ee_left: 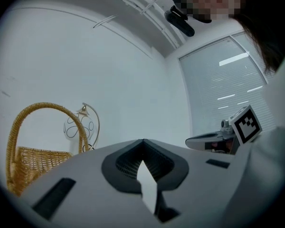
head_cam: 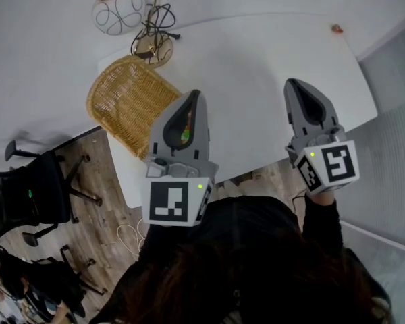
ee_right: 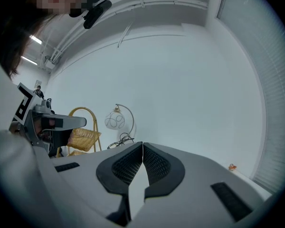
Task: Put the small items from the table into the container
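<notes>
Wicker basket point(head_cam: 125, 103): left end of tabletop point(head_cam: 243, 66). Left gripper point(head_cam: 194, 96), beside basket: fingers clenched, empty. Right gripper point(head_cam: 292, 84): fingers clenched, empty. Small orange item point(head_cam: 337, 28): far right corner, well apart. Release the right fingers before reaching; approach level.

Left gripper point(head_cam: 194, 98) and right gripper point(head_cam: 294, 84) hang above table point(head_cam: 256, 56) beside basket point(head_cam: 121, 103).

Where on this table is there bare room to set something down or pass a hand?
The widest bare patch is the tabletop between the left gripper and right gripper, running back to the small orange item at the far corner. Crowded: the left end, where wicker basket, lamp and cables cluster.
</notes>
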The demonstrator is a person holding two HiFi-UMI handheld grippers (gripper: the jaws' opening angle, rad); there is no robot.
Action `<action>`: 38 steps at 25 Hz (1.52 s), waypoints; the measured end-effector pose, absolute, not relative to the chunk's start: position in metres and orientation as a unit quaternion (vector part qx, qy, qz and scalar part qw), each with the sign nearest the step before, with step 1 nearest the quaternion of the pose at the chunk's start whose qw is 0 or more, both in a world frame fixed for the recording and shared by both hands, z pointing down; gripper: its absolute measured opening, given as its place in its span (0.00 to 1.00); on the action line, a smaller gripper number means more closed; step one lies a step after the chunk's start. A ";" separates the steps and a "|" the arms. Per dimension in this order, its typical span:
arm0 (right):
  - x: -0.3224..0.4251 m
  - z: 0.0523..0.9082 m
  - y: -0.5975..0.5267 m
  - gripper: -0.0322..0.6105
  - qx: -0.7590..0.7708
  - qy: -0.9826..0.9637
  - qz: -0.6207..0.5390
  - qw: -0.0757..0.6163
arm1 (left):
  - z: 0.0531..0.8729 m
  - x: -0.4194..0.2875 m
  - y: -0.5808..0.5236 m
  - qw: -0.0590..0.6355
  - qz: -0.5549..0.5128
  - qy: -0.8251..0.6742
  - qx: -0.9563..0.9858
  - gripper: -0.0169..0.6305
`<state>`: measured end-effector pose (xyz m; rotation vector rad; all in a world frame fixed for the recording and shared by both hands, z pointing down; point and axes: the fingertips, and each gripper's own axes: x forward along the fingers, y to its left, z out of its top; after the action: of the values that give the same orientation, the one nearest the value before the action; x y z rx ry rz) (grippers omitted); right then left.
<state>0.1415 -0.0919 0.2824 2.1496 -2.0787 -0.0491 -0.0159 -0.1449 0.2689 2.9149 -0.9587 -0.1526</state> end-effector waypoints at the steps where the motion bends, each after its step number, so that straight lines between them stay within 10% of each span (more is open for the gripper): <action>1: 0.147 0.282 -0.091 0.09 0.719 -0.691 -0.017 0.074 | 0.268 -0.012 -0.145 0.034 -0.050 -0.311 0.948 0.03; 38: 0.435 0.274 -0.102 0.09 0.701 -0.712 -0.009 0.044 | 0.239 0.242 -0.145 0.006 -0.041 -0.372 0.927 0.03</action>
<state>0.4347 -0.1025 0.2740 2.1429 -2.1764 -0.0275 0.2417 -0.1454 0.2392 2.9011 -1.1645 -0.1274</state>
